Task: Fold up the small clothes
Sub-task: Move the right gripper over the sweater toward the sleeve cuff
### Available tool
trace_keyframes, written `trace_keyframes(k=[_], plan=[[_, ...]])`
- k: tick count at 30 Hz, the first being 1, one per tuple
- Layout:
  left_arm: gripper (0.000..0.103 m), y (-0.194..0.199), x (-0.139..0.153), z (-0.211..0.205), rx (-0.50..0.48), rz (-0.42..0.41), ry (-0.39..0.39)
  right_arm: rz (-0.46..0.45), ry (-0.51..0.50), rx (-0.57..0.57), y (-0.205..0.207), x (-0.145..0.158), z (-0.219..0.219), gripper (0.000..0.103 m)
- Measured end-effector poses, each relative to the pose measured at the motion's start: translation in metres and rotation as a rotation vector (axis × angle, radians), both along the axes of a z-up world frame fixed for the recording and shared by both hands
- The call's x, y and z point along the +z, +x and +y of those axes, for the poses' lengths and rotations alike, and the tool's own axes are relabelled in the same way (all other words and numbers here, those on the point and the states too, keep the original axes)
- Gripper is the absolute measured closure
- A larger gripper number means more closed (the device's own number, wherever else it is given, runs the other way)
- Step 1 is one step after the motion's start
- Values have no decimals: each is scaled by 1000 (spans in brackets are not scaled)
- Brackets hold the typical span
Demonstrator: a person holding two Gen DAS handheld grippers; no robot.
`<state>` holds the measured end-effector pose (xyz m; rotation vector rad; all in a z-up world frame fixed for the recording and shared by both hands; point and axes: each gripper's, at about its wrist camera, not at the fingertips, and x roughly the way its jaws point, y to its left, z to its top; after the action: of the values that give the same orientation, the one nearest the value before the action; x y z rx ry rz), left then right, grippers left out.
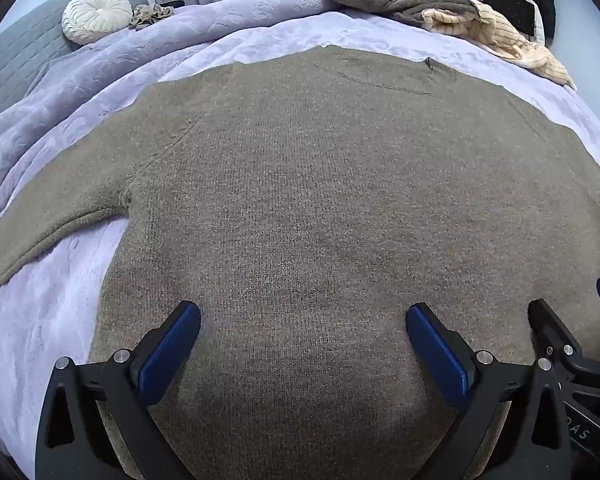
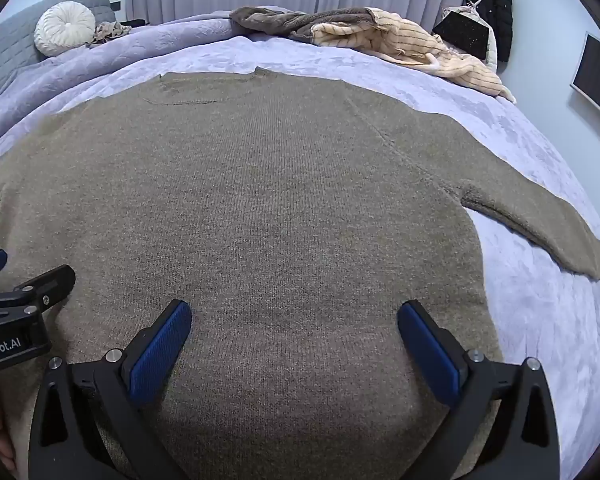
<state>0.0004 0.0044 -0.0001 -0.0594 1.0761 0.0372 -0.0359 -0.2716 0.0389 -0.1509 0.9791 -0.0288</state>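
No fold shows in the brown sweater [image 1: 300, 200] yet: it lies spread flat on the lavender blanket [image 1: 260, 36], body smooth, neckline at the far edge, with one sleeve [image 1: 48, 236] stretched out to the sweater's left side and the other sleeve [image 2: 540, 228] stretched out to its right. So the laying-out looks finished, while the folding itself seems wholly ahead: by my reading, both sleeves have to come in over the body, then the body has to be doubled up.

Both tools hang over the near part of the sweater, close to its hem, side by side. The left gripper [image 1: 303, 320] has its jaws spread wide, nothing between the blue pads but knit lying below. The right gripper [image 2: 294, 316] is likewise released and empty.

Beyond the sweater's neckline, a heap of other garments [image 2: 380, 36] lies bunched on the blanket, unfolded, so more work probably waits after this piece.
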Motion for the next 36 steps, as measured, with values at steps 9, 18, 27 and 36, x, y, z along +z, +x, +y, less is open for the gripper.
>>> trace_keyframes(k=[9, 18, 27, 36], plan=[[0, -1, 11, -1, -23, 19, 35, -2, 2, 0, -3, 1, 0, 0], [0, -4, 4, -4, -30, 26, 20, 10, 4, -3, 1, 2, -2, 0], [0, 3, 4, -8, -2, 85, 32, 5, -71, 4, -1, 1, 9, 0], [0, -19, 16, -6, 14, 124, 3, 151, -59, 19, 7, 6, 7, 0]])
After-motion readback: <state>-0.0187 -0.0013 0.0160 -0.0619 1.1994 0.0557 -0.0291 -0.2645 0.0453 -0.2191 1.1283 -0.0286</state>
